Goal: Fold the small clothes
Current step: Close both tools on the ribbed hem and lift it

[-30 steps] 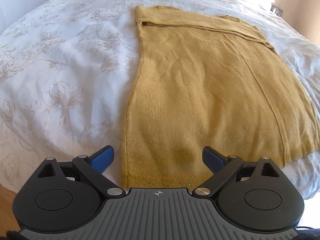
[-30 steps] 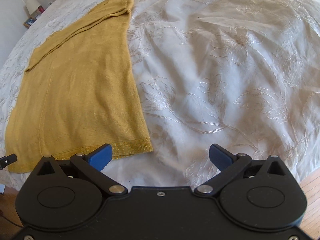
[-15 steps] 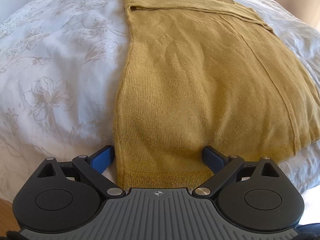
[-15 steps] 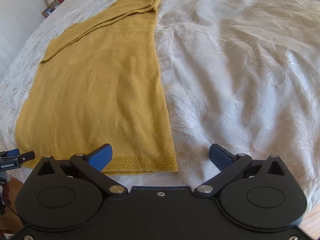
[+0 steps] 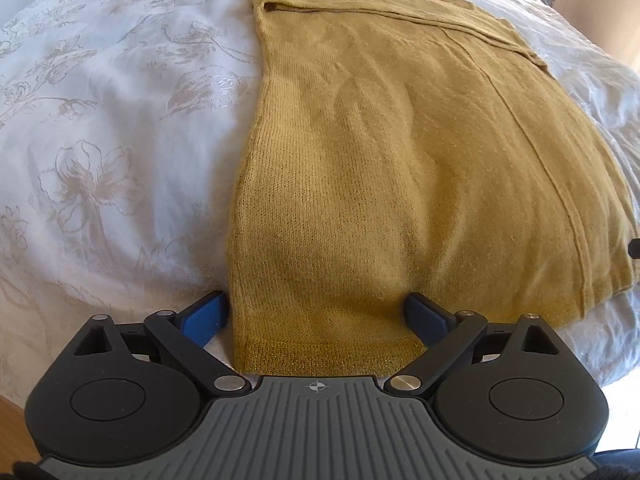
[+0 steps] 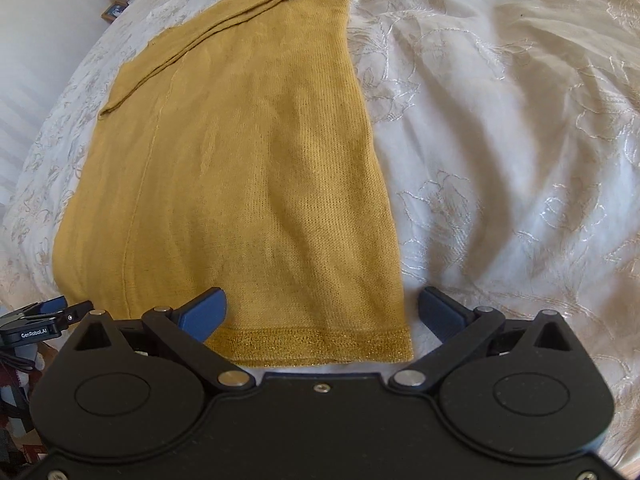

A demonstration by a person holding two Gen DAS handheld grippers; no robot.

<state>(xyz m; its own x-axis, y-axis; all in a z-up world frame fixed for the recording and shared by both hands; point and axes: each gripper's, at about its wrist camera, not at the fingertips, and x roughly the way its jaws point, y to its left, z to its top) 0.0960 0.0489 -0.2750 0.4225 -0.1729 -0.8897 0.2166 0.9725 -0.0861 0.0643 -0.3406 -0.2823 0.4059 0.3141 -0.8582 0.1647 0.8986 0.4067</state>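
Bedroom: white floral-embroidered bedspread [image 5: 100, 128] fills both views; sunlit creases at 2 o'clock in the right wrist view; small framed item on a shelf [image 6: 114, 10] at 11 o'clock

Left fingers: blue pads [image 5: 208, 314] spread wide, nothing between them clamped; one pad sits just off the garment's left edge on the bedspread, the other appears to rest over the knit at 5 o'clock

Left gripper [image 5: 318, 316]: released; straddles the near-left hem corner; hem band lies at 6 o'clock, right at the body's front

Right fingers: blue pads [image 6: 206, 310] equally wide apart; one over the cloth at 7 o'clock, the other on bare bedspread at 5 o'clock

Right gripper [image 6: 322, 312]: released, holding nothing; brackets the near-right hem corner

Mustard knit top [image 5: 400, 168]: lies flat on the bedspread; a sleeve appears folded across the far end at 12 o'clock; glittery hem band [image 6: 316, 342] nearest the grippers

Long axis: runs from 6 to 12 o'clock, hem near, neckline far; both grippers face along it

Key relation: each gripper stands at its own hem corner, about equally near; the cloth stretches away ahead of the fingers, so I judge the coming move as pinching both corners and carrying the hem toward 12 o'clock

Other gripper seen: the left one's tip [image 6: 44, 312] shows at 9 o'clock in the right wrist view, beside the hem's far corner

Risk: thin knit may slip or the pads may snag the bedspread under it; contact with the cloth cannot be told for certain
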